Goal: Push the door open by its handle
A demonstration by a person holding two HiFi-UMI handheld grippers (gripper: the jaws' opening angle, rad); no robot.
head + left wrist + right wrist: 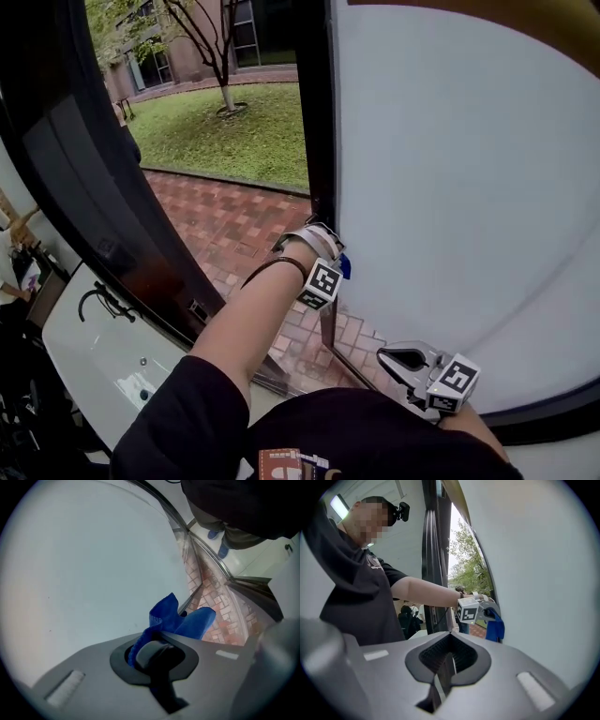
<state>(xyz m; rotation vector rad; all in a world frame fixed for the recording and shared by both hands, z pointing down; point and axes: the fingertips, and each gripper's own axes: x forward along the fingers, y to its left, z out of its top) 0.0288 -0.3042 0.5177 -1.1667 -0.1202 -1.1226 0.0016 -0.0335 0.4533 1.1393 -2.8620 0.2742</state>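
1. Door (450, 187): a broad, smooth, matt pale panel set in a dark, straight frame (317, 112). It stands ajar, with its free edge right at the left gripper.
2. Left gripper (322, 242): grey moulded body. Its jaws are pinched on a blue cloth (176, 620), which is soft and creased, and its folds stick out past the tips toward the panel.
3. Right gripper (405, 358): jaws pressed together with nothing between them. It sits close beside the panel, lower than the left gripper and nearer the person.
4. Metal strip (328, 330): slim and upright, running along the door's edge just below the left gripper. It cannot be told whether this is the handle.
5. Beyond the left gripper, through the gap: red brick paving (234, 225) in a regular bond, then a lawn (234, 131) with a tree (225, 89).
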